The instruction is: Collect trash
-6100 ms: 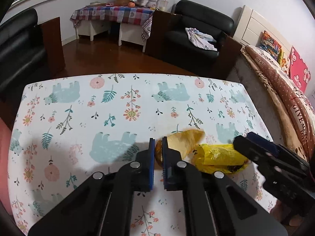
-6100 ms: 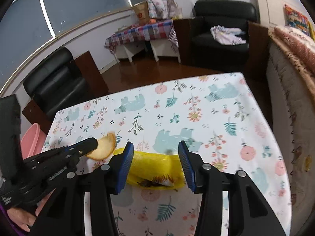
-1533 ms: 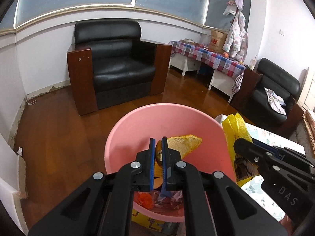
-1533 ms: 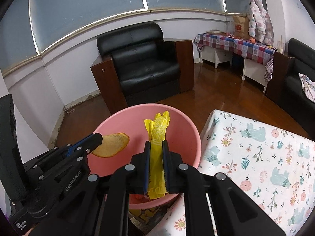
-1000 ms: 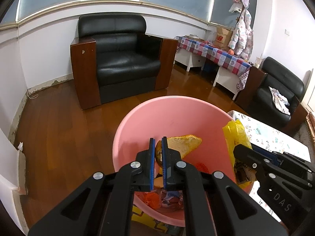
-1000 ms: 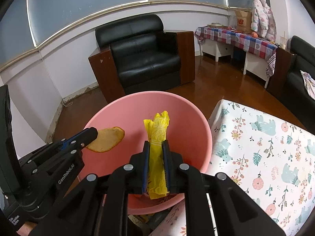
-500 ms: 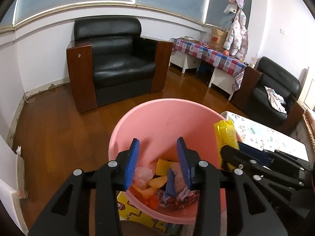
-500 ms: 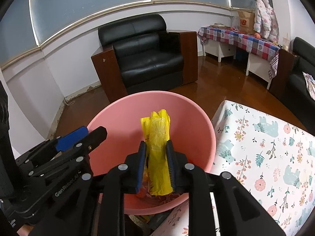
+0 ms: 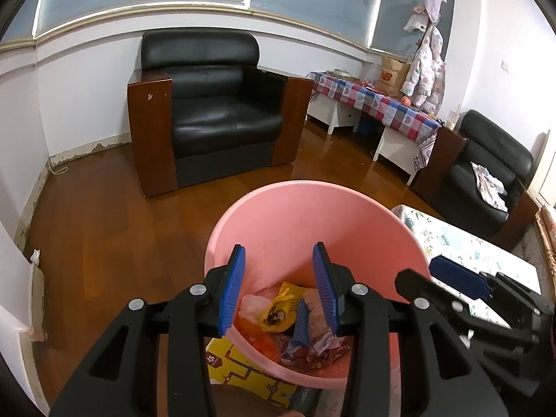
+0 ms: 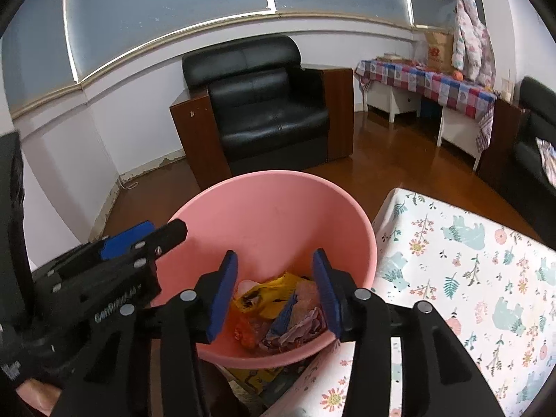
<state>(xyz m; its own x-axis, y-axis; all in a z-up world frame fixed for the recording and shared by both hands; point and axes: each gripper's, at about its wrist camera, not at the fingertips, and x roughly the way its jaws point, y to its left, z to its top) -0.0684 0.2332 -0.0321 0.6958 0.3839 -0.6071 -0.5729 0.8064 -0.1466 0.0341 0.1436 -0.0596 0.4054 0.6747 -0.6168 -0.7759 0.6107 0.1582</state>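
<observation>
Drop step done: the left gripper [image 9: 278,288] and right gripper [image 10: 274,292], fingers just spread apart and empty, hover over the round pink plastic bin [image 9: 312,208], where the crumpled yellow wrapper [image 10: 274,293] lies. Next likely move: returning to the floral tabletop [image 10: 469,260].

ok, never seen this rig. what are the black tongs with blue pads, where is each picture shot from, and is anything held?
There is no robot here. A person holds one pair of hand-operated tongs in each hand, and a fisheye camera on each pair looks forward along its two fingers. One picture comes from the left tongs, the other from the right tongs; each view also catches the other pair at its edge. Both hang over a pink bucket standing on the wooden floor beside a table with a floral cloth. The right tongs' jaws have just been opening, as have the left's; both pairs now stand apart with nothing between the pads. A crumpled yellow bag lies in the bucket among other wrappers. A black armchair stands behind.
</observation>
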